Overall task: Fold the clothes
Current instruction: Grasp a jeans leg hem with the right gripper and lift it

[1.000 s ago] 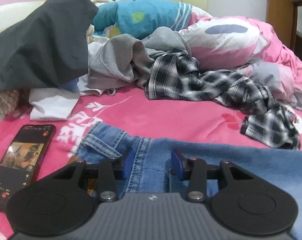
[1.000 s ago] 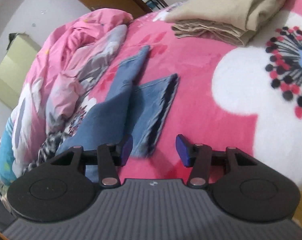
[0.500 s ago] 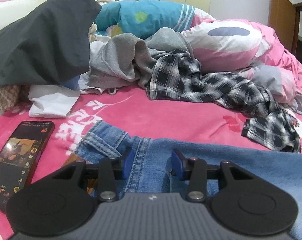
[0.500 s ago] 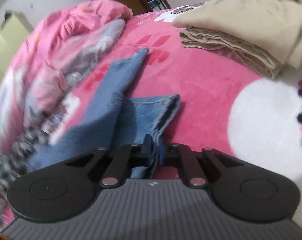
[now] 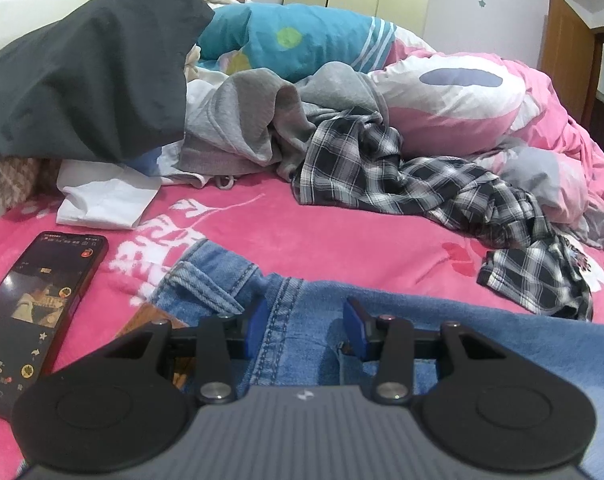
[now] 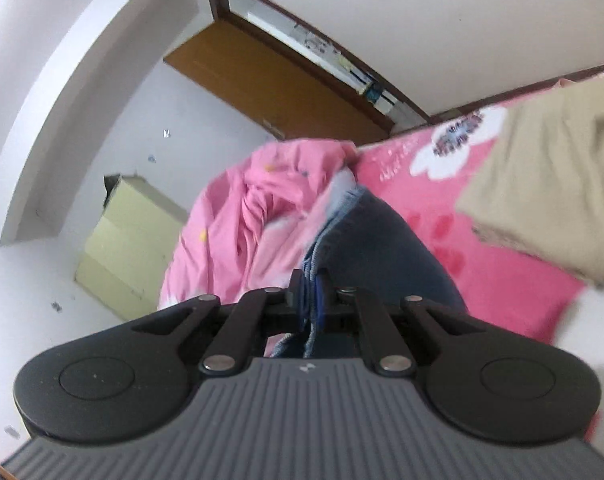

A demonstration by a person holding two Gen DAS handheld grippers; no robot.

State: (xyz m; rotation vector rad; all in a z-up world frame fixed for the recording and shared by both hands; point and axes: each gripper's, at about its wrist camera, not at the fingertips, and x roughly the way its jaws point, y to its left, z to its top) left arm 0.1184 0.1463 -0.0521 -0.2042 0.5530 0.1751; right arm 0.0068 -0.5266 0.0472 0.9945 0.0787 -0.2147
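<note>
Your right gripper [image 6: 310,296] has its jaws clamped on the blue denim jeans [image 5: 442,320], while your left gripper [image 5: 305,330], jaws apart, straddles their waistband beside the black smartphone [image 5: 37,312].

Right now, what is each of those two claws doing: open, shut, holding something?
Left gripper: open, its pads astride the jeans waistband, not pinching.
Right gripper: shut on the jeans hem.
</note>
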